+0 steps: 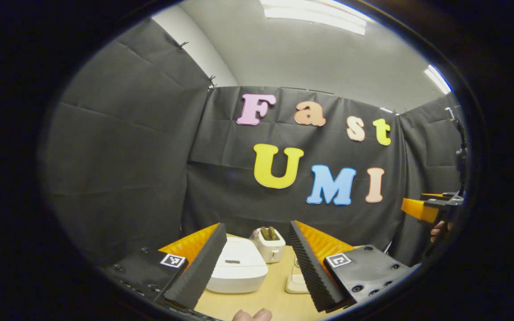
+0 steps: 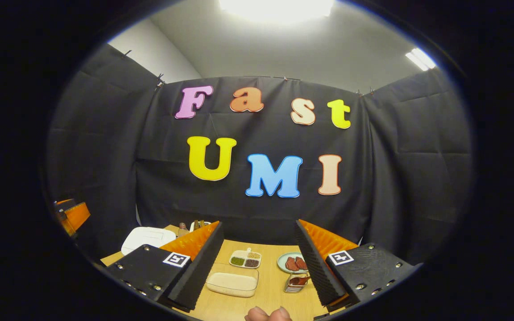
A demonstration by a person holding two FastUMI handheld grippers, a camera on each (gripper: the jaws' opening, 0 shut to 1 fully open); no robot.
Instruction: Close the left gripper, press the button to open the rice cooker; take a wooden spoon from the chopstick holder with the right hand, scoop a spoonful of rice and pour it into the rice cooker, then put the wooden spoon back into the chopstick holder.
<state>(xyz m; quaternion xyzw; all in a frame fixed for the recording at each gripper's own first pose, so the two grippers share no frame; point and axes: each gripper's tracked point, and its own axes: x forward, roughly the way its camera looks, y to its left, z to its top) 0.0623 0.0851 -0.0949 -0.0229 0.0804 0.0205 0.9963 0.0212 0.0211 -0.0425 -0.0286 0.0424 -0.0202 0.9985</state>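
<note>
The rice cooker (image 1: pixel 238 269) sits closed on the wooden table (image 1: pixel 275 294), its white lid down, so the opening press is not yet done. Just behind it and to its right stands the white chopstick holder (image 1: pixel 269 244), with the brown ends of wooden utensils (image 1: pixel 268 232) poking out of the top; which of them is the spoon I cannot tell. A small white object (image 1: pixel 296 281) lies on the table to the cooker's right, too hidden to name.

The left gripper (image 1: pixel 257 267) hovers above and in front of the cooker, its fingers spread wide with the cooker framed between them. Since the task calls for clenched fingers before pressing, this spread likely means the press is still being lined up.

In the right gripper view, the cooker lid (image 2: pixel 148 238) shows at far left. To its right lie a clear tray of rice (image 2: pixel 233 283), a divided dish of grains (image 2: pixel 245 258) and a plate (image 2: pixel 283 263) of reddish food. The right gripper (image 2: pixel 257 267) is released too, grasping nothing, held over the rice tray, probably waiting its turn.
</note>
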